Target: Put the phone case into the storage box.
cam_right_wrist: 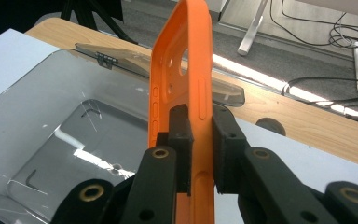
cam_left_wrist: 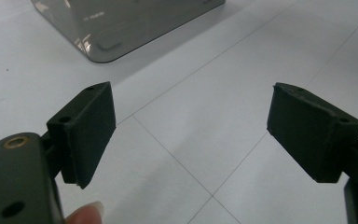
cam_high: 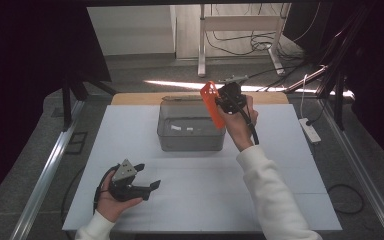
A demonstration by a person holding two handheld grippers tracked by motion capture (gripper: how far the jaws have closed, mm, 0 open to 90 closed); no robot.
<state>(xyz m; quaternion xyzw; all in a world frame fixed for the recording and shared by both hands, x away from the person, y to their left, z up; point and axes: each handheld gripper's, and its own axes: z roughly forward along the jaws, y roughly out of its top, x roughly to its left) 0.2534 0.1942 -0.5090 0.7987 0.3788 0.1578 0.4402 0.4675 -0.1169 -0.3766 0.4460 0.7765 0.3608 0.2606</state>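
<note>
Your right tool pinches a smooth orange rubbery phone case above the clear, smoky plastic box; your left tool, jaws spread, rests near the worktop's front-left corner.

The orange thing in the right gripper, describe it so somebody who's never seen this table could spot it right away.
Start at the smoky clear plastic box standing open at the far middle of the white table. Just above its right rim, the right gripper pinches an orange phone case upright by one long edge. It is the one bright orange thing here, with a camera hole near its top.
</note>
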